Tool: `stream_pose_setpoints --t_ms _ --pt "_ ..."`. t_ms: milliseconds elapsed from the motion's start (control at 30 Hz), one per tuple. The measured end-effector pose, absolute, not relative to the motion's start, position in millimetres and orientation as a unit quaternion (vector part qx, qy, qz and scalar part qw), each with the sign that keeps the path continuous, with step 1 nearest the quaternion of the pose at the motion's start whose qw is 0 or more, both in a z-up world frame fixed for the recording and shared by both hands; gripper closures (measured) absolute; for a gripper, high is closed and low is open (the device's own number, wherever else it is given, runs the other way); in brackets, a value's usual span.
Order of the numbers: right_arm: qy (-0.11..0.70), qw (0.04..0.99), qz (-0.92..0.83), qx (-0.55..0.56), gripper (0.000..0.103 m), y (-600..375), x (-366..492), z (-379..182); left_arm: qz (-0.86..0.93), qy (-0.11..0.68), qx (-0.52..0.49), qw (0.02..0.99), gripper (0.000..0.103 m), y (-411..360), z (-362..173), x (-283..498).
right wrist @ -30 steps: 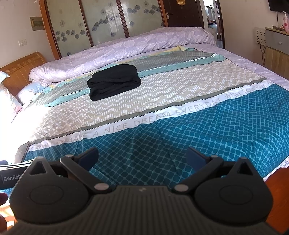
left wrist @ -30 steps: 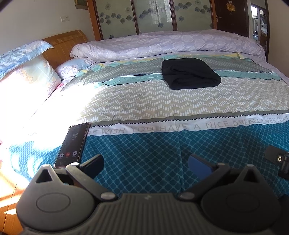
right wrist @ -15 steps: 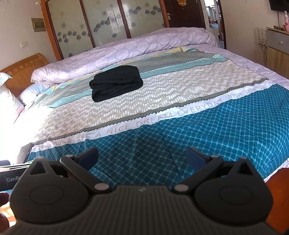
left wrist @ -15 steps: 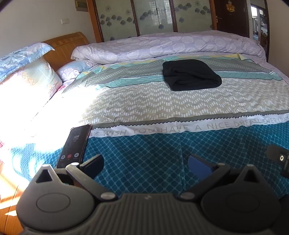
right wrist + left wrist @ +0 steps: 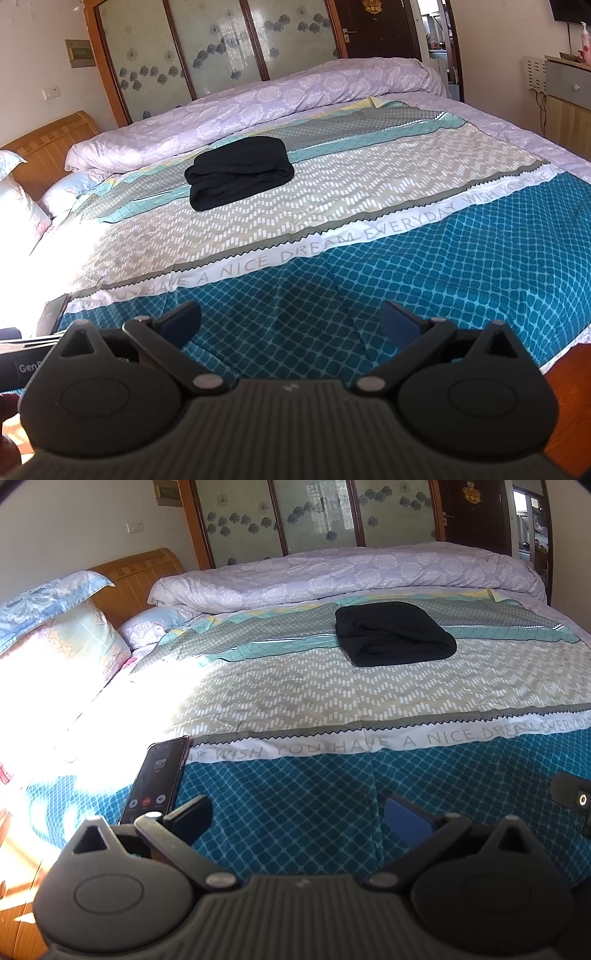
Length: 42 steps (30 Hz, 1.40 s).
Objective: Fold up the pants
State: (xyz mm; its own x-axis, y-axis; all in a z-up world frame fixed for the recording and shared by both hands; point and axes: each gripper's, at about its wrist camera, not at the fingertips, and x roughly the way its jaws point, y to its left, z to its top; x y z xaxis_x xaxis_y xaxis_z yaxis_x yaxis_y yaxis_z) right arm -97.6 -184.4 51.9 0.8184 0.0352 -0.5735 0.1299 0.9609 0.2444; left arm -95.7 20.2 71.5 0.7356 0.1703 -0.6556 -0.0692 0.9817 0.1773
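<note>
Far up the bed (image 5: 295,686), well beyond both your tongs, lie the folded black pants (image 5: 393,635) (image 5: 238,171). Your left gripper (image 5: 297,818) and right gripper (image 5: 290,321) hang spread wide, empty, over the near teal edge.

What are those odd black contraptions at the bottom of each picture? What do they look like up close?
Each is a handheld gripper. The left gripper and right gripper look alike: a dark grey ribbed body, two round housings with triangular cut-outs, silver pivot pins, and slanted black links ending in blue-padded fingers. No cables show on either.
</note>
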Motion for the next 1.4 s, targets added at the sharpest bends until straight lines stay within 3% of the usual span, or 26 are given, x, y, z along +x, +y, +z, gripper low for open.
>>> stream_pose_setpoints --t_ms 1400 --pt "0.278 0.952 -0.006 0.132 0.0 -179.9 -102.6 59.2 0.021 0.372 0.045 0.927 0.0 16.0 71.7 -98.7"
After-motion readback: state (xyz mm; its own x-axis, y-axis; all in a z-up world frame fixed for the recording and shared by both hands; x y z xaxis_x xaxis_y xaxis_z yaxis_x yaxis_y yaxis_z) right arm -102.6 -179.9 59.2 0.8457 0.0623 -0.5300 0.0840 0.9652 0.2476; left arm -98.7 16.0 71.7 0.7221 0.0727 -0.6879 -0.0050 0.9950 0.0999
